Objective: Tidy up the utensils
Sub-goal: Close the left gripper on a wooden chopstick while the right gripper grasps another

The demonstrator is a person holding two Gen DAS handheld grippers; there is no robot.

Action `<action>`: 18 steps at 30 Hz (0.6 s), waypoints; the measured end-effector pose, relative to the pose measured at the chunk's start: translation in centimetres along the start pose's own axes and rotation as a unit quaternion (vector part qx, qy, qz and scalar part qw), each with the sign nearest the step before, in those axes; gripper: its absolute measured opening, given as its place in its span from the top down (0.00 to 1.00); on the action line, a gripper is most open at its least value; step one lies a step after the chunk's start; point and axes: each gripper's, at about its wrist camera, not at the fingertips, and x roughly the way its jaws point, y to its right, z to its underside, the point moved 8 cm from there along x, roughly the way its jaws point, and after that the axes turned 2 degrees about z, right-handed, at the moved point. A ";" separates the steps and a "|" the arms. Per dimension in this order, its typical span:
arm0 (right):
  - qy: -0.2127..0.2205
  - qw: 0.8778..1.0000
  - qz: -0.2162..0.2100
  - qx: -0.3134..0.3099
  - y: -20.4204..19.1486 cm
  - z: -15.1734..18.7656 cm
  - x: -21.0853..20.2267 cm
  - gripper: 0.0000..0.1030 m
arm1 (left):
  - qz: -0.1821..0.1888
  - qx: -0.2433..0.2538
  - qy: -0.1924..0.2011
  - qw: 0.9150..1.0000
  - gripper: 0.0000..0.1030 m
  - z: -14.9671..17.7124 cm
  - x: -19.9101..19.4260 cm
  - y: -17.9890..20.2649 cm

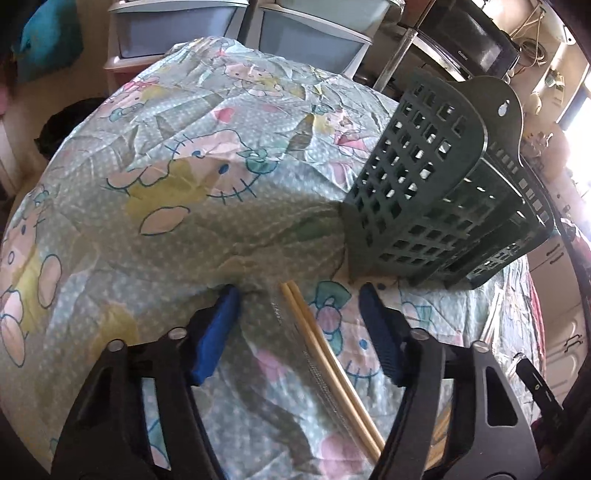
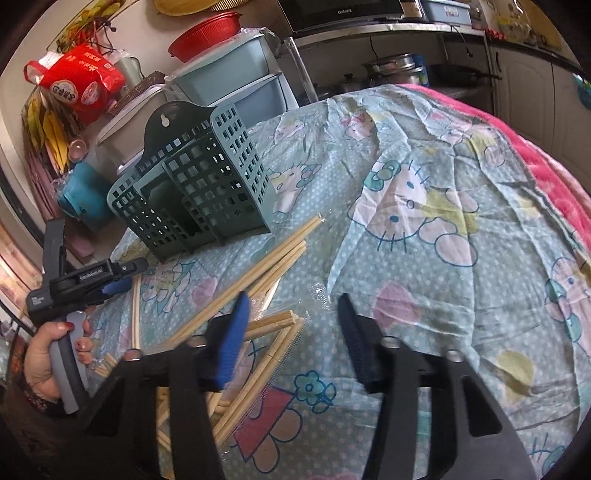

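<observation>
A dark green slotted utensil holder stands on the cartoon-print cloth; it also shows in the right wrist view. My left gripper is open, its blue pads on either side of a wrapped pair of wooden chopsticks lying on the cloth. My right gripper is open and empty above several wrapped chopstick pairs scattered in front of the holder. The left gripper, held in a hand, shows at the left of the right wrist view.
The cloth covers the table, with a pink blanket at its right edge. Plastic drawers, a red bowl, a microwave and pots stand behind.
</observation>
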 end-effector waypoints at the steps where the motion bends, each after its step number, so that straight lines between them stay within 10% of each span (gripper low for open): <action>1: -0.001 1.000 -0.003 0.002 0.0 0.0 0.0 0.69 | -0.002 0.000 0.002 1.000 0.53 -0.1 0.0 -0.2; 5: 0.005 1.000 -0.008 0.000 -0.1 -0.1 -0.3 0.90 | -0.009 0.002 0.008 1.000 0.70 -0.3 0.0 -1.1; 18: 0.044 0.997 -0.043 -0.043 -3.3 -1.9 -2.8 0.97 | 0.038 -0.043 0.013 0.998 0.96 -0.6 -0.9 -3.4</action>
